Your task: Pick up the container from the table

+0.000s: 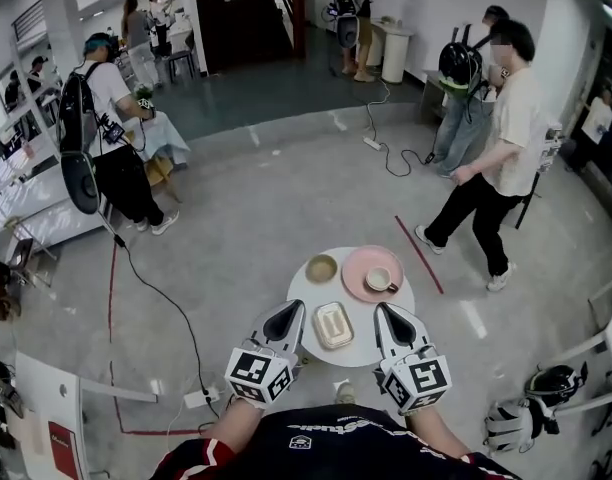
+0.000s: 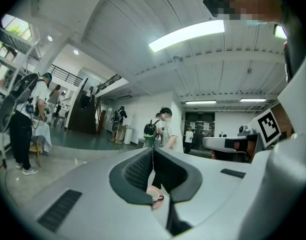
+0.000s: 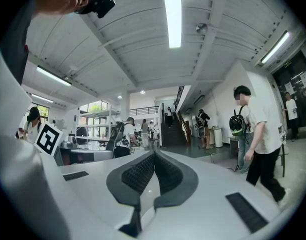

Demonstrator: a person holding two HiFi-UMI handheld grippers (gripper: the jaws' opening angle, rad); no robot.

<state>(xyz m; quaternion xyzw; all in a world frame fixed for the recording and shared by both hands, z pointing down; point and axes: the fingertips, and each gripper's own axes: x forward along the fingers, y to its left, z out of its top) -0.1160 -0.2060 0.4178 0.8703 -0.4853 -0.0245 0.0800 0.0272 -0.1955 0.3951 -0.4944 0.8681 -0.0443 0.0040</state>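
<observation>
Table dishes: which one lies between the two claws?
The rectangular cream container; the round bowl and pink plate sit farther back.

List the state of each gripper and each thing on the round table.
left gripper: shut, empty.
right gripper: shut, empty.
container: on the table, between the grippers, not gripped.
cup: upright on the pink plate.
bowl: upright on the table, apart from the pink plate.

We glimpse only a sliver of the round pink plate (image 2: 157, 203) beneath the left hand-held gripper (image 2: 153, 151); what the pale rectangular container (image 1: 333, 325) holds is too small to tell.
</observation>
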